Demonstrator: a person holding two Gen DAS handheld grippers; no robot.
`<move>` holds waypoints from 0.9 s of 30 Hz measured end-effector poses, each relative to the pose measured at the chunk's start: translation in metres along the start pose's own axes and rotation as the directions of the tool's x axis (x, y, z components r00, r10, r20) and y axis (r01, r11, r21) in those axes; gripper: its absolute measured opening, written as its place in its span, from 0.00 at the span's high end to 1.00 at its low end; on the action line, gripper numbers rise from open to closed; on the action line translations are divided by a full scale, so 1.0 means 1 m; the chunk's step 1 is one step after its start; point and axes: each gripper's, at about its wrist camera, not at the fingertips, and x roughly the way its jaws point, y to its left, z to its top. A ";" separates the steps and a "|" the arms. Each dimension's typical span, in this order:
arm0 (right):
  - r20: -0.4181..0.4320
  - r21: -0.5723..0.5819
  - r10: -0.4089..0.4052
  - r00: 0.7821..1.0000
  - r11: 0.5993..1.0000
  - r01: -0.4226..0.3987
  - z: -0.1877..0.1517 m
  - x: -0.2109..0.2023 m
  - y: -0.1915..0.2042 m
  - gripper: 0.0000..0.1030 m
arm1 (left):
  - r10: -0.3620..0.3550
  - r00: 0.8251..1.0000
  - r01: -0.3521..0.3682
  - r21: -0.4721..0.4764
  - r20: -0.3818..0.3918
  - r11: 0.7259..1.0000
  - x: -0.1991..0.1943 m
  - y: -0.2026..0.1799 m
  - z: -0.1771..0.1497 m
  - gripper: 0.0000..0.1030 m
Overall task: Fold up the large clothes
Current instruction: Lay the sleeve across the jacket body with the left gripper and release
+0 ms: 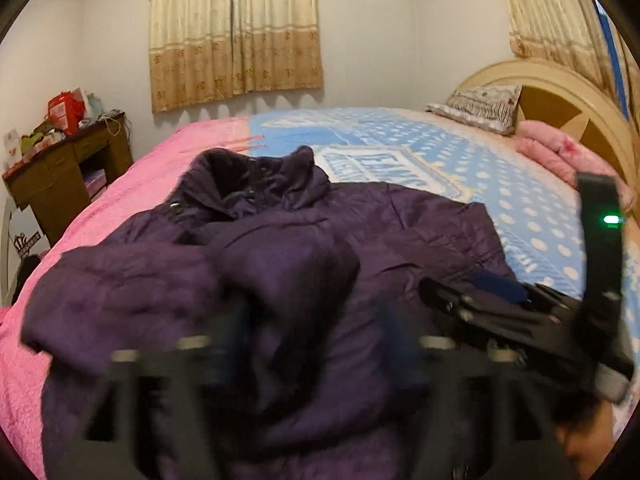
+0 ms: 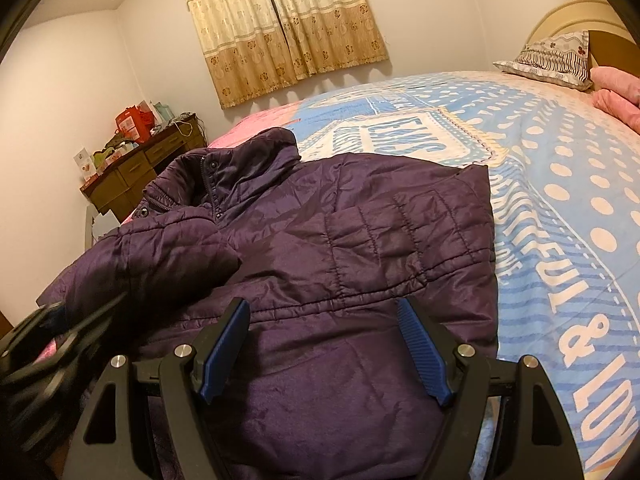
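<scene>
A dark purple quilted jacket [image 1: 420,216] [image 2: 360,240] lies front-up on the bed, collar toward the far side. Its left sleeve [image 1: 288,264] [image 2: 172,264] is folded in across the chest. My left gripper [image 1: 314,320] is blurred and low over the jacket's left half; its jaws stand wide apart, with the sleeve's cuff end just ahead of them and nothing pinched. My right gripper [image 2: 322,308] hovers open over the jacket's waist seam, blue pads [image 2: 228,340] clear of the cloth. Each gripper shows at the edge of the other's view [image 1: 460,296] [image 2: 40,340].
The bed has a pink blanket [image 1: 120,200] on the left and a blue dotted cover [image 2: 560,200] on the right. A pillow [image 2: 556,60] and headboard [image 1: 560,112] are at the far right. A cluttered wooden desk [image 1: 60,172] stands left of the bed, under curtains [image 1: 236,32].
</scene>
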 end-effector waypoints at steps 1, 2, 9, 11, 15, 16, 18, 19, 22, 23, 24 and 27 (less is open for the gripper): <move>0.000 0.001 0.001 1.000 1.000 -0.001 0.000 0.000 0.000 0.25 | 0.006 1.000 -0.006 -0.019 0.028 1.000 -0.011 0.007 -0.003 0.18; 0.000 0.002 0.003 1.000 1.000 -0.003 0.000 0.000 -0.001 0.25 | 0.013 0.999 -0.011 -0.037 0.043 0.999 -0.018 0.011 -0.010 0.19; -0.007 0.013 0.005 1.000 1.000 -0.005 0.001 0.001 -0.001 0.25 | 0.233 0.972 -0.233 -0.302 -0.036 0.924 -0.022 0.104 -0.047 0.19; -0.043 -0.006 -0.029 0.999 1.000 0.029 0.005 0.003 0.005 0.25 | 0.267 0.960 -0.281 -0.361 -0.088 0.890 -0.015 0.125 -0.053 0.19; -0.018 -0.020 -0.003 1.000 1.000 0.003 0.023 -0.020 0.037 0.25 | 0.302 0.945 -0.328 -0.392 -0.128 0.860 0.001 0.139 -0.066 0.17; 0.018 -0.032 0.054 0.998 0.998 -0.053 0.030 -0.030 0.052 0.25 | 0.294 0.947 -0.322 -0.406 -0.131 0.855 0.003 0.140 -0.069 0.17; 0.054 -0.085 0.110 0.992 0.991 -0.105 0.041 -0.041 0.085 0.23 | 0.285 0.951 -0.307 -0.437 -0.117 0.845 0.004 0.140 -0.076 0.14; 0.052 -0.116 0.125 0.991 0.986 -0.119 0.045 -0.041 0.101 0.16 | 0.284 0.952 -0.303 -0.443 -0.112 0.844 0.004 0.139 -0.077 0.14; 0.020 -0.205 0.139 0.990 0.970 -0.133 0.052 -0.024 0.141 0.14 | 0.256 0.960 -0.279 -0.467 -0.112 0.839 0.002 0.143 -0.080 0.12; 0.006 -0.251 0.113 0.994 0.962 -0.108 0.053 -0.011 0.158 0.14 | 0.243 0.963 -0.267 -0.480 -0.112 0.836 0.002 0.146 -0.081 0.11; -0.014 -0.290 0.071 0.997 0.954 -0.072 0.052 0.002 0.170 0.14 | 0.229 0.967 -0.254 -0.495 -0.111 0.831 0.002 0.148 -0.083 0.11; -0.115 -0.383 -0.060 0.992 0.924 0.011 0.041 0.047 0.187 0.14 | 0.234 0.966 -0.259 -0.493 -0.113 0.830 0.003 0.146 -0.082 0.11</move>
